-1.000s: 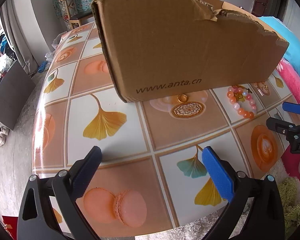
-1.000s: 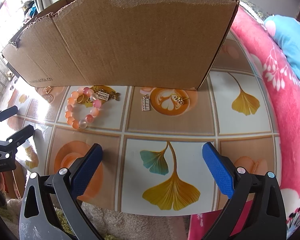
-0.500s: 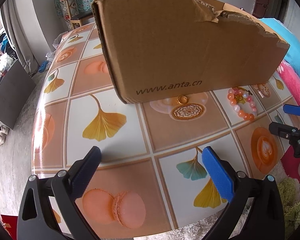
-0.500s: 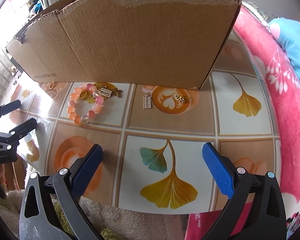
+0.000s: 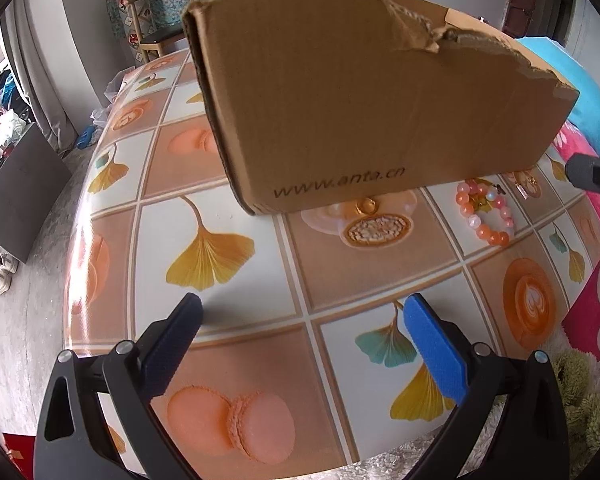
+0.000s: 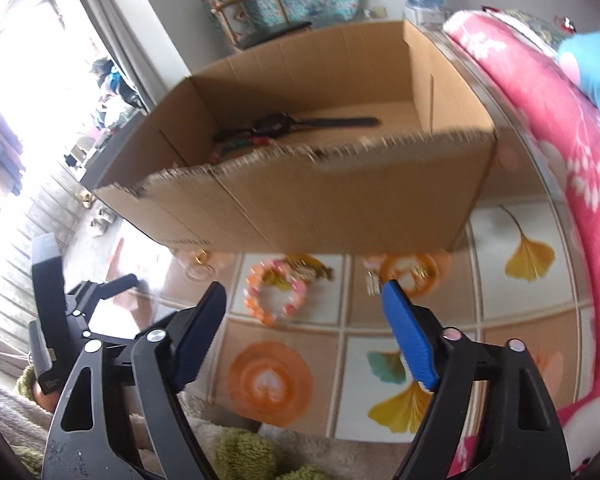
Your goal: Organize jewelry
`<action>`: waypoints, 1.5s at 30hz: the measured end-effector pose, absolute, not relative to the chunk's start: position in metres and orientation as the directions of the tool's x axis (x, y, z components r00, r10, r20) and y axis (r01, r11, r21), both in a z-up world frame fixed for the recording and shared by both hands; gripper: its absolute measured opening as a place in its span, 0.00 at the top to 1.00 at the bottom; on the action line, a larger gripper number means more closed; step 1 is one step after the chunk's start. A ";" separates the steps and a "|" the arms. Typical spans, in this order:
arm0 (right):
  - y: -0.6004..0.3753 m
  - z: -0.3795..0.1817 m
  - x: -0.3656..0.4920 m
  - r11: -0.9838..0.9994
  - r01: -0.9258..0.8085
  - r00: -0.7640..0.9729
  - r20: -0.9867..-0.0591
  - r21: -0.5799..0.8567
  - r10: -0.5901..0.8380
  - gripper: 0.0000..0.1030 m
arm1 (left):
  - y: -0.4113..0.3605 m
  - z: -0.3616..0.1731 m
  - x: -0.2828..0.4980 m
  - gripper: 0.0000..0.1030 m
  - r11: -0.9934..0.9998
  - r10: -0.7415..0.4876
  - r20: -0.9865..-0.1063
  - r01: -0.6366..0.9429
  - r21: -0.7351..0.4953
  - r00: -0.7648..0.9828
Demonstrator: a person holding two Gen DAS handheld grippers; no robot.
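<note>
Jewelry: a beaded bracelet point(image 6: 275, 295) of pink and orange beads, a gold ring point(image 5: 367, 205), a small silver charm point(image 6: 373, 282) and gold bits lie on the table point(image 5: 235, 184), just in front of the cardboard box point(image 5: 364, 96) and close to its near wall.
Edges: the box's near rim is torn and ragged; the table's front edge runs just beyond both tools, with shaggy green rug point(image 6: 235, 452) below it.
Open room: the tiled tabletop between the tools and the jewelry is bare; a pink blanket point(image 6: 572, 168) crowds the table's right side.
Left gripper point(image 5: 312, 344): jaws wide apart, nothing between them, hanging over the near tiles.
Right gripper point(image 6: 304, 320): jaws closing, nothing between them; the bracelet shows in the gap beyond the tips, untouched.
Right view only: the box interior, where a dark strap-like piece point(image 6: 320, 123) and some beads already lie; the frame is blurred.
Left view only: the printed web address on the box side.
Change: the right view looked at the box wall a second ago and now looks over the rim; the left view is unchanged.
</note>
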State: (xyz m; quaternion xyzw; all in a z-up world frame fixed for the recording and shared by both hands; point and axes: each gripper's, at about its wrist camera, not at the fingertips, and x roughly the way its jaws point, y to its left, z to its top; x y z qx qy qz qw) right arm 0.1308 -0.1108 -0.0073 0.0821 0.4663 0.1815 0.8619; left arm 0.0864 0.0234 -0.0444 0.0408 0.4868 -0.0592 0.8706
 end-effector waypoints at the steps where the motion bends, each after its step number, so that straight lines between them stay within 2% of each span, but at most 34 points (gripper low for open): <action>1: -0.110 -0.007 0.133 0.916 -0.237 0.498 -0.770 0.323 0.400 0.37 | 0.023 -0.042 0.087 0.04 0.989 -0.071 -0.844 0.146 0.008 0.531; 4: -0.109 -0.012 0.134 0.902 -0.234 0.472 -0.768 0.364 0.432 0.49 | 0.023 -0.031 0.087 0.04 0.988 -0.099 -0.808 0.157 -0.009 0.581; 5: -0.107 -0.016 0.136 0.897 -0.229 0.455 -0.773 0.379 0.443 0.56 | 0.023 -0.029 0.088 0.04 0.987 -0.108 -0.801 0.161 -0.014 0.588; 9: -0.097 -0.029 0.141 0.901 -0.216 0.404 -0.805 0.377 0.434 0.69 | 0.016 -0.028 0.090 0.12 0.982 -0.127 -0.793 0.186 -0.017 0.596; 12: -0.088 -0.038 0.142 0.913 -0.219 0.383 -0.830 0.345 0.406 0.76 | 0.008 -0.031 0.090 0.18 0.978 -0.127 -0.799 0.209 -0.001 0.588; 15: -0.083 -0.044 0.144 0.924 -0.223 0.371 -0.850 0.309 0.374 0.79 | 0.003 -0.034 0.088 0.25 0.974 -0.134 -0.799 0.228 0.004 0.586; 18: -0.079 -0.051 0.145 0.928 -0.223 0.348 -0.865 0.298 0.361 0.81 | 0.001 -0.035 0.091 0.29 0.970 -0.139 -0.800 0.244 0.010 0.584; 22: -0.077 -0.056 0.146 0.929 -0.224 0.344 -0.868 0.295 0.358 0.92 | -0.003 -0.036 0.090 0.31 0.967 -0.143 -0.801 0.254 0.012 0.581; 37: -0.069 -0.048 0.115 0.930 -0.265 0.417 -0.840 0.253 0.347 0.93 | 0.009 -0.035 0.085 0.31 0.976 -0.137 -0.795 0.219 -0.006 0.591; 45: -0.044 -0.021 0.115 0.880 -0.372 0.454 -0.769 0.295 0.450 0.93 | 0.015 -0.033 0.080 0.31 0.982 -0.113 -0.788 0.187 0.002 0.605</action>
